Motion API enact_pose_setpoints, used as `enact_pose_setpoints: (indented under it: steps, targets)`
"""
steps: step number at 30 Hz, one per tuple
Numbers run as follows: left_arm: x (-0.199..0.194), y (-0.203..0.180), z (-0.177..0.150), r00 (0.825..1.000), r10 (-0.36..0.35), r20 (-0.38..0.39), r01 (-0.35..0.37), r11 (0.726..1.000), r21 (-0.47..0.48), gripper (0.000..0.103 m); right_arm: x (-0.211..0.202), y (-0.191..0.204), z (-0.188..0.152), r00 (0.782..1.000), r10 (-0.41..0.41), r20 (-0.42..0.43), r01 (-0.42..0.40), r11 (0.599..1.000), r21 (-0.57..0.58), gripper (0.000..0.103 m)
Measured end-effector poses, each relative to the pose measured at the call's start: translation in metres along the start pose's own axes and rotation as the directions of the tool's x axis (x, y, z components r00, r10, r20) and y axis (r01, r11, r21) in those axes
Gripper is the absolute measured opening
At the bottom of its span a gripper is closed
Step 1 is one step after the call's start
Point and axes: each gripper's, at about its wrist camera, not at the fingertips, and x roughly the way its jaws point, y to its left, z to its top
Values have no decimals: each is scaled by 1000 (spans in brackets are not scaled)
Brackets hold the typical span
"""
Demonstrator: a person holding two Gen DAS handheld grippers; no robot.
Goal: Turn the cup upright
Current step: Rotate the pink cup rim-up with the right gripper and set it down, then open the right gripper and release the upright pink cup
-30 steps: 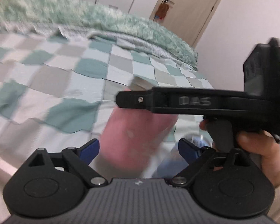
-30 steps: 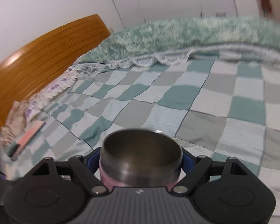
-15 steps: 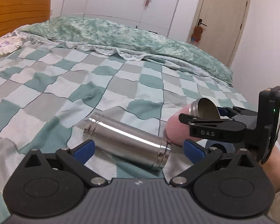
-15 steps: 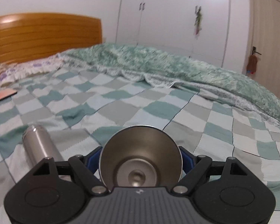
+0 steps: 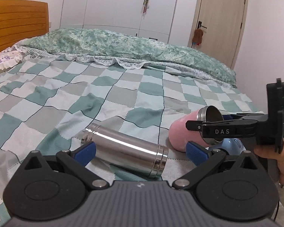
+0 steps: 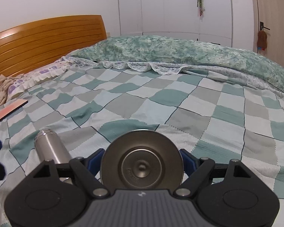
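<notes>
Presently catalogued: one pink cup (image 5: pixel 181 134) with a steel-lined mouth, held by the right gripper (image 5: pixel 194 130), whose blue pads (image 6: pixel 187 160) are closed against its two sides; the cup lies roughly level, tilted with its open mouth toward the gripper body, so that the right wrist view looks straight into the metal interior (image 6: pixel 142 167). Position: at the near right of the checked bedspread (image 5: pixel 123 94), its pink base at or just above the cloth; whether it touches cannot be told. One steel flask (image 5: pixel 126 149), lying on its side on the bedspread, just left of the cup, its threaded neck pointing far-left. One left gripper (image 5: pixel 140 151), fingers spread wide, holding nothing, its blue pads to either side of the flask's near half without visible contact. One pale blue object (image 5: pixel 230 147), partly hidden beneath the right gripper, kind not determinable. Background items: wooden headboard (image 6: pixel 47 39), green patterned quilt (image 5: pixel 134 47) folded along the far edge, white wardrobe (image 5: pixel 123 3), door (image 5: pixel 219 19). Step in hand, by judgement: the cup is gripped and the flip is partway, mouth sideways rather than up. Next move calls for rotating the right wrist until the mouth faces up, then lowering the base flat onto the soft cloth before releasing, clear of the flask.
</notes>
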Motion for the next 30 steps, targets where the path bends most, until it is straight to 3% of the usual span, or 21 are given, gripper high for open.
enact_pose_setpoints:
  steps: [4, 6, 17, 22, 24, 30]
  targets:
    - [13, -11, 2, 1000, -21, 3, 21, 999, 32, 103, 6, -2, 3, 1000, 17, 2, -17, 1000, -16, 84]
    - [23, -16, 5, 1000, -10, -1, 10, 999, 42, 103, 18, -1, 14, 999, 28, -25, -29, 999, -41, 78]
    - [58, -24, 10, 999, -32, -23, 34, 996, 78, 103, 85, -2, 67, 989, 61, -133, -65, 998, -26, 77]
    - [80, -24, 17, 996, -79, -47, 81, 996, 46, 103, 86, -3, 67, 991, 63, -115, -67, 997, -24, 77]
    - [92, -26, 23, 994, -91, -63, 94, 995, 33, 103, 81, -8, 69, 992, 81, -98, -82, 997, -3, 82]
    - [104, -31, 29, 994, -89, -61, 89, 996, 11, 103, 44, -25, 74, 997, 79, -24, -78, 997, 10, 85]
